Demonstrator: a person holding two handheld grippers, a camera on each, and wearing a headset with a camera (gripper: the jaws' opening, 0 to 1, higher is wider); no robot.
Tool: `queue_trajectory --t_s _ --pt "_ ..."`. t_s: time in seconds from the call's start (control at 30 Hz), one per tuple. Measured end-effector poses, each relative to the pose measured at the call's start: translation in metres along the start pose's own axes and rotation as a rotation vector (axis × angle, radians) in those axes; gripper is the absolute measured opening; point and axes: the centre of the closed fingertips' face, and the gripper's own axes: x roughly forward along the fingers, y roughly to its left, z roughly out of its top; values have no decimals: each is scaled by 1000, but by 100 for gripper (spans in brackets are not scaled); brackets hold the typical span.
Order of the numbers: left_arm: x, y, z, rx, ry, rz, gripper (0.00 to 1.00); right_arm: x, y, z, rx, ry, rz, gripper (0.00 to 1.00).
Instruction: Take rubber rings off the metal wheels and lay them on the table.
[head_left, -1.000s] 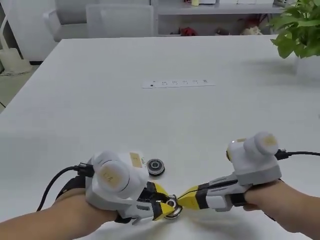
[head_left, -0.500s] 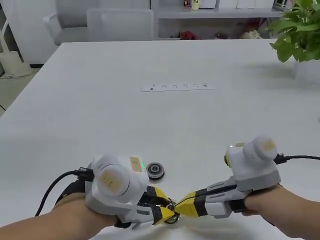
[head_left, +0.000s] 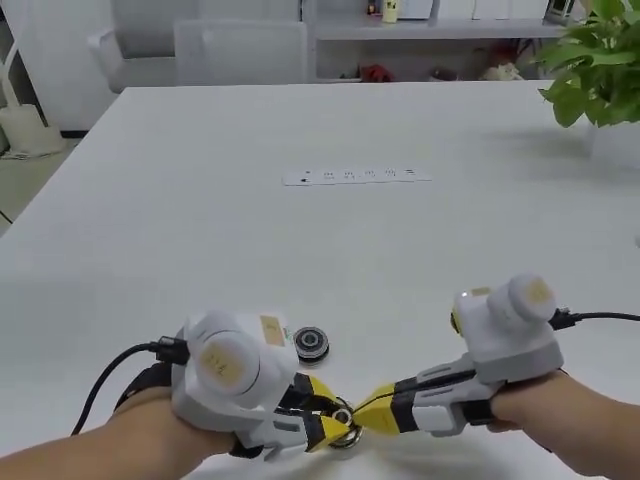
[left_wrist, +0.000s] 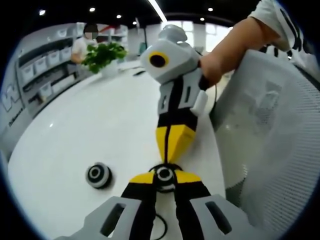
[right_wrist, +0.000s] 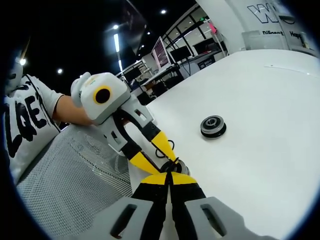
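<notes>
Close in, both tongs met on one wheel.
Low centre of the left gripper view, the left gripper (left_wrist: 165, 179) had its jaws clamped on the metal wheel (left_wrist: 164, 174) from either side, steadying it, I judged, so the other tool could work the rim. The right gripper (right_wrist: 170, 179) came in from opposite, jaws pressed together and tips touching the wheel's edge. It seemed to be nipping the rubber ring (left_wrist: 164, 167) to peel it, though the bite was too small to confirm. Just beyond, left of centre in the head view, a second wheel (head_left: 311, 342) lay on the table (head_left: 300, 240) with its ring on, likely next. Task judged early. Farther up the frame were a power strip (head_left: 356, 175), then a plant (head_left: 595, 60) at upper right.
</notes>
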Motion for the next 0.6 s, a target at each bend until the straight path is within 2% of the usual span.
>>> queue_trajectory --t_s 0.33,0.6 --pt "-8 -2 5 2 -20 -26 16 -3 -2 3 1 -10 -6 0" --pt "-19 -7 9 15 -33 -46 23 -5 -1 5 4 -15 -3 0"
